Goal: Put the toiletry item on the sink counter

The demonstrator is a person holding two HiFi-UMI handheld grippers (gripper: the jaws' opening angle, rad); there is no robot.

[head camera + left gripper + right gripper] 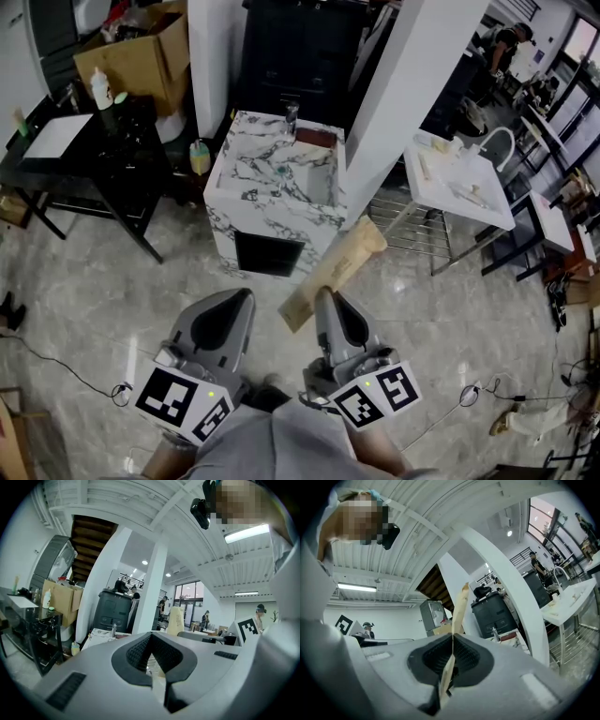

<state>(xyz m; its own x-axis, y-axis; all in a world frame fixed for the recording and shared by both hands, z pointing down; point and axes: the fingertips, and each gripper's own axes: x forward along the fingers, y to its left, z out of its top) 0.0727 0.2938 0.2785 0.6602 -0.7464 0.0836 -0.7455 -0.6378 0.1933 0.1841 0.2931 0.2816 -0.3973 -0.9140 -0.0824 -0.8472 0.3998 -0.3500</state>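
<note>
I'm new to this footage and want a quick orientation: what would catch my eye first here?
The long flat tan packet stands out, pinched in the shut right claw and jutting forward at the middle of the head view. Just beyond it stands the white black-veined marble sink counter, beside a big slanting white pillar.

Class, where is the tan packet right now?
Head view, centre: the tan packet is clamped in the right gripper, slanting toward the marble sink counter ahead, not on it.
</note>
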